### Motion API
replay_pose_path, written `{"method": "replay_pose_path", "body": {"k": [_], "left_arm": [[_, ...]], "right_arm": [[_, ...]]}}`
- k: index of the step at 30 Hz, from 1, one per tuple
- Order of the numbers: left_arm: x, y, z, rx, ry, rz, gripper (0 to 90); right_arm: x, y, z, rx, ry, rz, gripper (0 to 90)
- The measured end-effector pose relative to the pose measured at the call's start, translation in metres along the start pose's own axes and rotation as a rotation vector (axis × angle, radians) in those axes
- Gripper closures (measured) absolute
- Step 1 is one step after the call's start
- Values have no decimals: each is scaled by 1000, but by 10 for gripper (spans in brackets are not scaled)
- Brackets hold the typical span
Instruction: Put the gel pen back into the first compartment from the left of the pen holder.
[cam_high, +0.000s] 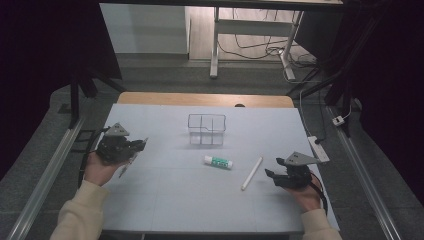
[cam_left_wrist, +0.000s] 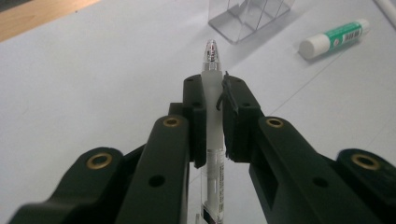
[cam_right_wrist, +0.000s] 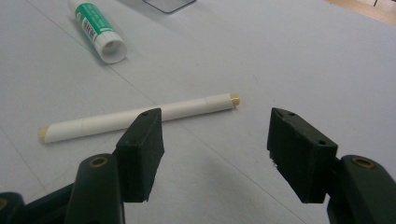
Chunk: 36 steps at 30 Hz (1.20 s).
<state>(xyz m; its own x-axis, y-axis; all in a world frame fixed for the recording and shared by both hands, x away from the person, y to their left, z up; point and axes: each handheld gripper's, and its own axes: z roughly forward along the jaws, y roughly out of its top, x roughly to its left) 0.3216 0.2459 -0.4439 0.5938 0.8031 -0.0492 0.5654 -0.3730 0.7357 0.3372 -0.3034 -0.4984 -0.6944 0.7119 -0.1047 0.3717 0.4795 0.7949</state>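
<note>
Clear plastic pen (cam_left_wrist: 212, 100) clamped lengthwise between the black jaws of the left gripper (cam_left_wrist: 213, 88), tip poking out past them toward the far side; same pen (cam_high: 131, 159) seen from above at the near left of the table (cam_high: 165, 200), slanting down out of the left gripper (cam_high: 135, 148); likely light, stiff and smooth, so prone to slide or swivel if squeezed at one end; best held mid-barrel, as now, pads flat on the frosted sleeve; right gripper (cam_right_wrist: 215, 140) wide open, nothing between the jaws, hovering low at the near right (cam_high: 277, 172) just beside a white marker (cam_right_wrist: 140, 116); that marker (cam_high: 251, 173) lying flat and slanted right of centre, round and free to roll, so best taken across its middle; green-and-white glue stick (cam_high: 218, 161) on its side near the centre, well apart from both grippers; clear divided organizer (cam_high: 206, 129) upright beyond it toward the far edge, probably the place for the pen; thin walls, easily tipped by a careless knock
</note>
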Motion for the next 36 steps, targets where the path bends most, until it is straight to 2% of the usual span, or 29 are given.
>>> {"method": "replay_pose_path", "body": {"k": [18, 26, 36], "left_arm": [[-2, 12, 0, -69, -13, -5, 805], [-4, 21, 8, -82, -30, 10, 805], [-11, 35, 15, -130, -43, 17, 805]], "right_arm": [[0, 0, 0, 1, -2, 0, 357], [-1, 0, -1, 3, -6, 3, 357], [-3, -1, -2, -2, -5, 8, 357]]}}
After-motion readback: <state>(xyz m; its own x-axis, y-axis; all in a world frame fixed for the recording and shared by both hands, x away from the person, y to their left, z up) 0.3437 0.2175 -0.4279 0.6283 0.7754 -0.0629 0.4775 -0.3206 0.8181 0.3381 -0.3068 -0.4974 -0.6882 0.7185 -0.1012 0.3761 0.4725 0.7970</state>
